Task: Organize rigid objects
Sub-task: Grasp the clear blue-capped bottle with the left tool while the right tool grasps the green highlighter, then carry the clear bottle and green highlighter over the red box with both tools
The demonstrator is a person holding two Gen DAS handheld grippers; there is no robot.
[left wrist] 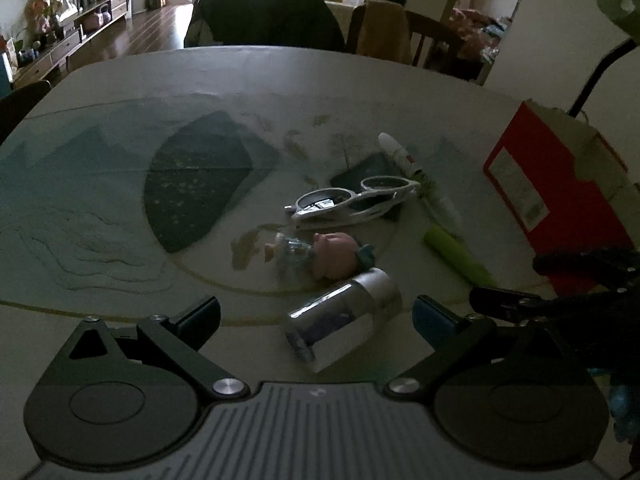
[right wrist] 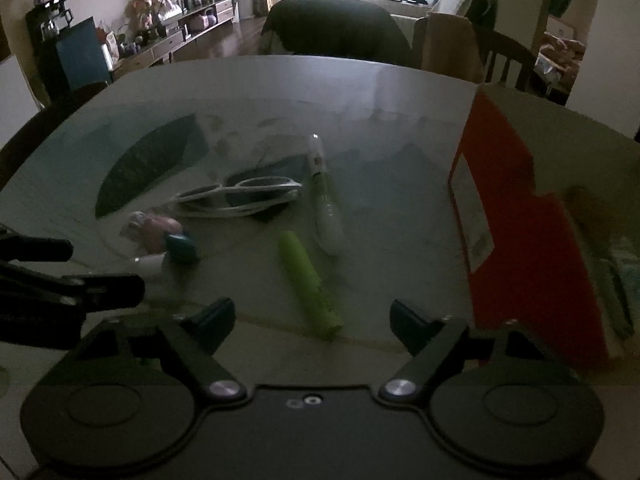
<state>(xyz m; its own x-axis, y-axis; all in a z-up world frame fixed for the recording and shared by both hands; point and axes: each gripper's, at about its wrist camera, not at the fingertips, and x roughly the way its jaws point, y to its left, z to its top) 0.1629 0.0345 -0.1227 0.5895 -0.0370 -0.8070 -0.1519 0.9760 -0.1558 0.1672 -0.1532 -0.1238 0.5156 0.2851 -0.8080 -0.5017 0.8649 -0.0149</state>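
My left gripper (left wrist: 316, 316) is open, with a silver cylinder bottle (left wrist: 344, 318) lying between its fingers on the table. Beyond it lie a pink pig toy (left wrist: 334, 254), white sunglasses (left wrist: 352, 202), a white tube (left wrist: 400, 152) and a green marker (left wrist: 456, 254). My right gripper (right wrist: 312, 320) is open, with the near end of the green marker (right wrist: 310, 284) between its fingers. The right wrist view also shows the pig toy (right wrist: 160, 232), the sunglasses (right wrist: 240, 198) and the white tube (right wrist: 324, 192). The right gripper's arm shows in the left wrist view (left wrist: 560, 300).
A red open box (left wrist: 556, 196) stands on the table's right side; it is also in the right wrist view (right wrist: 520, 220). A dark flat case (left wrist: 370, 170) lies under the sunglasses. Chairs (left wrist: 264, 16) stand behind the patterned tablecloth (left wrist: 160, 184).
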